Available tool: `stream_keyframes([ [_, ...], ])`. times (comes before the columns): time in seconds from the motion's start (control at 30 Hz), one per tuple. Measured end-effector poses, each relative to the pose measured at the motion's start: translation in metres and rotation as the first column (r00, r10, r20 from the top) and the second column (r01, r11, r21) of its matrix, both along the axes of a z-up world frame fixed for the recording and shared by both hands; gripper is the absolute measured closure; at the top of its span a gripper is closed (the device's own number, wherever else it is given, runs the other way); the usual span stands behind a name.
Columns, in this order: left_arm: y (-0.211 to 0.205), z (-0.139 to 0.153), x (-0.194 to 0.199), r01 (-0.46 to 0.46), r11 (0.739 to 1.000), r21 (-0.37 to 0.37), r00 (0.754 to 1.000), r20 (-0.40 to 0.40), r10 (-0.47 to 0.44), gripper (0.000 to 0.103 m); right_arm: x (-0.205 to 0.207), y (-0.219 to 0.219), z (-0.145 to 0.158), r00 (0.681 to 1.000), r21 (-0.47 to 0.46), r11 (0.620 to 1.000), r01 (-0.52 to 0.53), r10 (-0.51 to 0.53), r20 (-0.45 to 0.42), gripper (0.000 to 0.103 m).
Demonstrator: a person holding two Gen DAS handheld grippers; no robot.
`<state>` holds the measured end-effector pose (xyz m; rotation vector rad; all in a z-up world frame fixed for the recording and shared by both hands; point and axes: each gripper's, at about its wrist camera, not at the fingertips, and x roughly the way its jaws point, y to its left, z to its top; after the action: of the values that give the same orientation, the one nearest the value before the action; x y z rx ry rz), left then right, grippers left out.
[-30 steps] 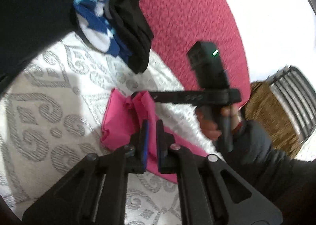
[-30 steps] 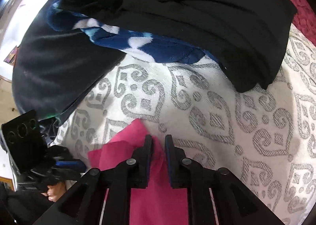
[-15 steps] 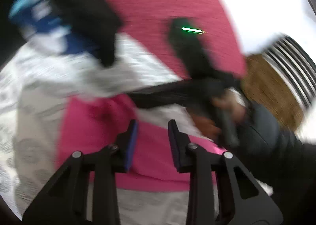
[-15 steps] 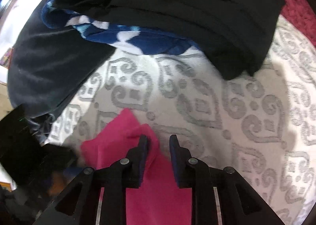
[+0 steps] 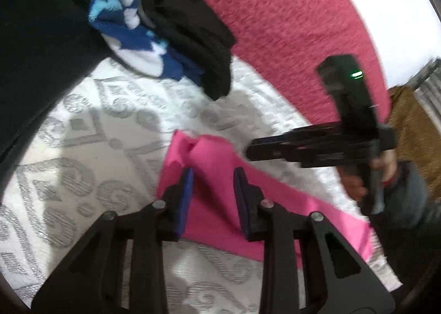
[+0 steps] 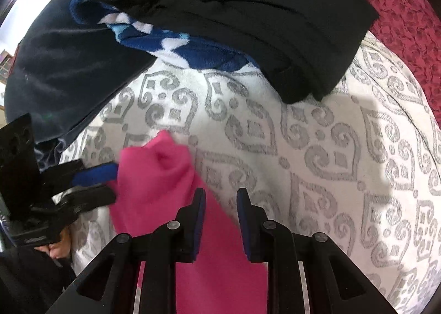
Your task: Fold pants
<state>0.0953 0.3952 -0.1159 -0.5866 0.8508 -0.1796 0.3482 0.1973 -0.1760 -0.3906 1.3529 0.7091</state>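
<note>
Plenty of open room on the patterned white bedspread [image 6: 344, 148] to the right of the pink pants [image 6: 165, 190]. The far side is blocked by a pile of black clothes [image 6: 275, 24] and a blue fleece [image 6: 193, 46], dark fabric [image 6: 55, 66] crowding the left.

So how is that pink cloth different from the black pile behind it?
The pink cloth lies low and nearly flat, its far end rumpled; the black pile is thicker, stacked in several folds. The pink cloth rests straight on the patterned cover; the black pile partly overlies a blue-and-white fleece. Both are soft fabric.
</note>
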Motion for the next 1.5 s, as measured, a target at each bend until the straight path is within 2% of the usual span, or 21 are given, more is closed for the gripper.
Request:
stream_keyframes([
  [0.2,-0.024,-0.008,0.025,0.047,0.998,0.032,0.997,-0.066,-0.045,0.075,-0.017,0.003,0.001,0.999,0.057,0.997,-0.047,0.048,-0.025,0.072],
  [0.23,-0.028,-0.009,0.027,0.043,0.998,0.04,0.996,-0.076,-0.04,0.096,-0.017,0.007,-0.001,0.998,0.053,0.997,-0.049,0.05,-0.026,0.072],
  [0.3,-0.03,-0.002,0.027,0.02,0.997,0.068,0.997,-0.075,-0.015,0.097,-0.017,0.012,-0.008,0.999,0.047,0.998,-0.041,0.042,-0.027,0.072],
  [0.33,-0.03,0.008,0.021,0.004,0.997,0.078,0.999,-0.049,-0.001,0.097,-0.018,0.014,-0.009,0.999,0.056,0.998,-0.038,0.04,-0.028,0.073],
  [0.37,-0.029,0.019,0.016,-0.007,0.997,0.08,1.0,-0.016,0.008,0.097,-0.021,0.014,-0.006,0.999,0.09,0.995,-0.038,0.041,-0.028,0.09],
  [0.4,-0.03,0.032,0.008,-0.01,0.997,0.082,1.0,0.02,0.008,0.097,-0.026,0.014,0.004,0.999,0.143,0.988,-0.05,0.052,-0.006,0.099],
  [0.43,-0.031,0.045,-0.003,-0.007,0.996,0.094,0.998,0.066,0.001,0.097,-0.031,0.014,0.013,0.998,0.181,0.981,-0.064,0.06,0.024,0.099],
  [0.47,-0.034,0.057,-0.014,0.001,0.991,0.134,0.994,0.105,-0.015,0.096,-0.035,0.013,0.025,0.995,0.221,0.972,-0.081,0.068,0.067,0.099],
  [0.53,-0.038,0.058,-0.02,-0.006,0.97,0.241,0.996,0.09,-0.016,0.091,-0.034,0.014,0.036,0.991,0.203,0.976,-0.074,0.049,0.124,0.099],
  [0.63,-0.028,0.027,-0.015,-0.031,0.931,0.364,0.997,-0.058,0.056,0.09,-0.028,0.013,0.026,0.992,0.105,0.994,-0.034,0.021,0.125,0.098],
  [0.67,-0.023,0.02,-0.015,-0.04,0.936,0.35,0.994,-0.083,0.074,0.09,-0.028,0.01,0.021,0.996,0.1,0.995,-0.023,0.013,0.094,0.098],
  [0.77,0.0,0.007,-0.026,-0.077,0.977,0.201,0.99,-0.1,0.099,0.09,-0.03,0.004,0.009,1.0,0.106,0.994,-0.028,0.028,-0.001,0.086],
  [0.97,0.006,0.01,-0.02,-0.116,0.98,0.165,0.987,-0.093,0.132,0.087,-0.038,0.002,-0.001,0.999,0.047,0.998,-0.044,0.044,0.001,0.075],
  [1.03,0.007,0.009,-0.015,-0.117,0.985,0.123,0.988,-0.086,0.128,0.078,-0.039,0.006,-0.003,0.999,0.046,0.998,-0.051,0.05,0.019,0.079],
  [1.1,0.005,0.009,-0.005,-0.108,0.988,0.112,0.989,-0.09,0.118,0.078,-0.04,0.009,-0.001,0.998,0.059,0.997,-0.047,0.044,0.047,0.1],
  [1.13,0.003,0.01,-0.001,-0.097,0.989,0.108,0.99,-0.087,0.106,0.095,-0.041,0.009,0.002,0.997,0.073,0.997,-0.039,0.034,0.062,0.1],
  [1.17,0.001,0.017,0.0,-0.08,0.993,0.088,0.995,-0.06,0.086,0.101,-0.039,0.009,0.008,0.996,0.093,0.995,-0.026,0.017,0.09,0.1],
  [1.23,-0.003,0.034,-0.005,-0.061,0.996,0.057,0.998,0.027,0.06,0.101,-0.037,0.006,0.013,0.992,0.112,0.994,-0.002,-0.012,0.125,0.1],
  [1.33,-0.003,0.046,-0.007,-0.091,0.984,0.156,0.996,0.036,0.087,0.101,-0.031,0.006,0.012,0.996,0.1,0.995,0.005,-0.014,0.089,0.098],
  [1.37,-0.001,0.044,-0.008,-0.095,0.981,0.17,0.995,0.024,0.092,0.101,-0.032,0.007,0.01,0.998,0.103,0.995,-0.01,0.004,0.062,0.096],
  [1.5,0.014,0.026,-0.011,-0.12,0.982,0.149,0.99,-0.051,0.128,0.101,-0.041,0.017,0.001,0.998,0.071,0.997,-0.04,0.037,0.049,0.062],
])
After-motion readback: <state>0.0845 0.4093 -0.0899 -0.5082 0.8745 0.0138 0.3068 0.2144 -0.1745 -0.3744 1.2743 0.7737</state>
